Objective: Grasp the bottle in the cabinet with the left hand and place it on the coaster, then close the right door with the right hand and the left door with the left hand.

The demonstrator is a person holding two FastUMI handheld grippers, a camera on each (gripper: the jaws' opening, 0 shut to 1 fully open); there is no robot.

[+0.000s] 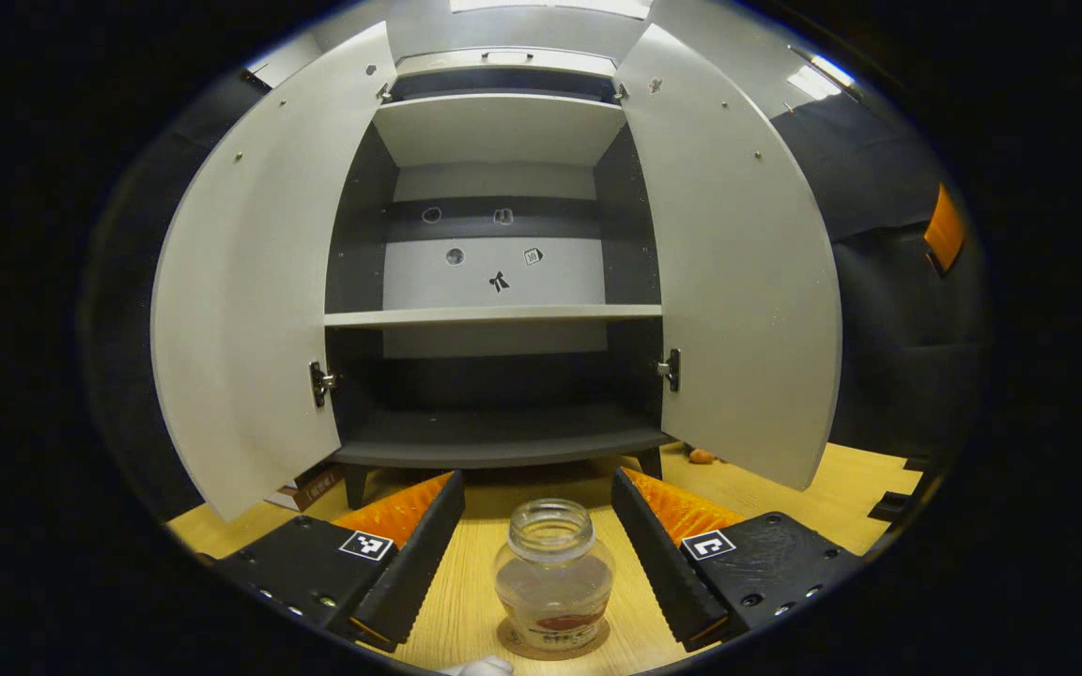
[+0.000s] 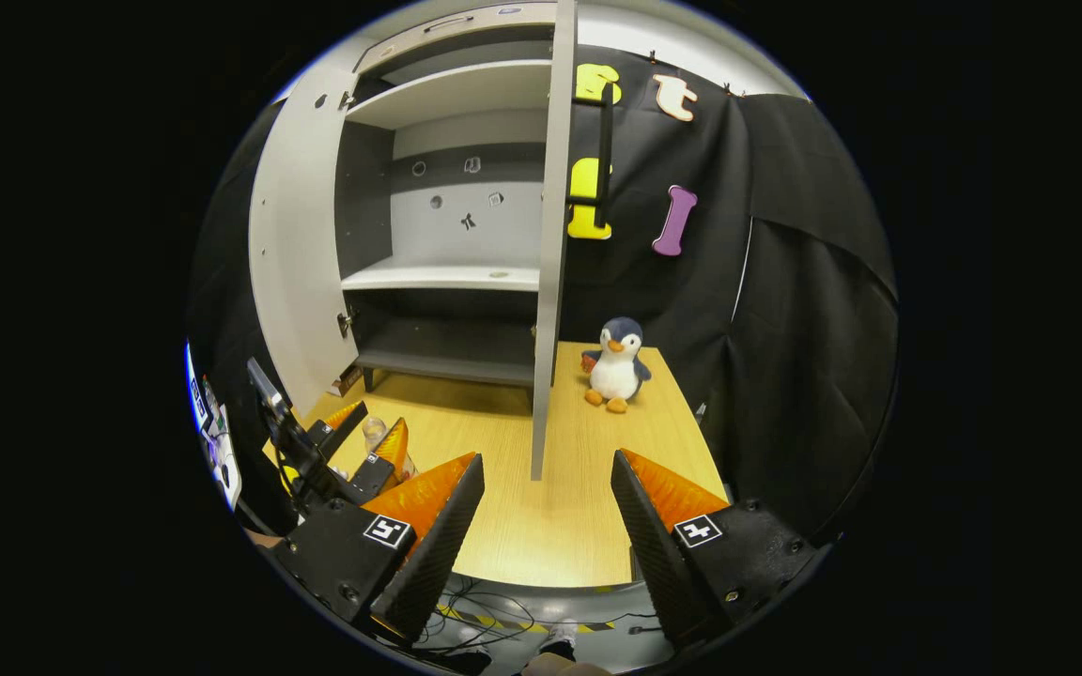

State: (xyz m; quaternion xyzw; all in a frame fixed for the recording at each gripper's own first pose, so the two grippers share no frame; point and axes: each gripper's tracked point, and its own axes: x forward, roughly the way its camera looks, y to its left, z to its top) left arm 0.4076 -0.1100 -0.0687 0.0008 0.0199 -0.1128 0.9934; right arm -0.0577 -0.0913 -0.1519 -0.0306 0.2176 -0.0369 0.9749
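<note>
A small clear glass bottle [image 1: 553, 577] stands upright on a round brown coaster [image 1: 552, 646] on the wooden table. My left gripper [image 1: 537, 481] is open, a finger on each side of the bottle with a gap to both. Ahead stands the grey cabinet [image 1: 494, 317], its shelves bare, with the left door [image 1: 250, 310] and right door [image 1: 738, 282] both swung wide. In the right gripper view my right gripper [image 2: 548, 460] is open over the table's near edge. The right door [image 2: 550, 235] is seen edge-on just ahead of it. The bottle [image 2: 374, 435] shows at far left.
A plush penguin [image 2: 616, 361] sits on the table [image 2: 550, 535] to the right of the cabinet, behind the right door. A small brown box [image 1: 311, 486] lies under the cabinet's left side. Cables lie on the floor below the table's front edge.
</note>
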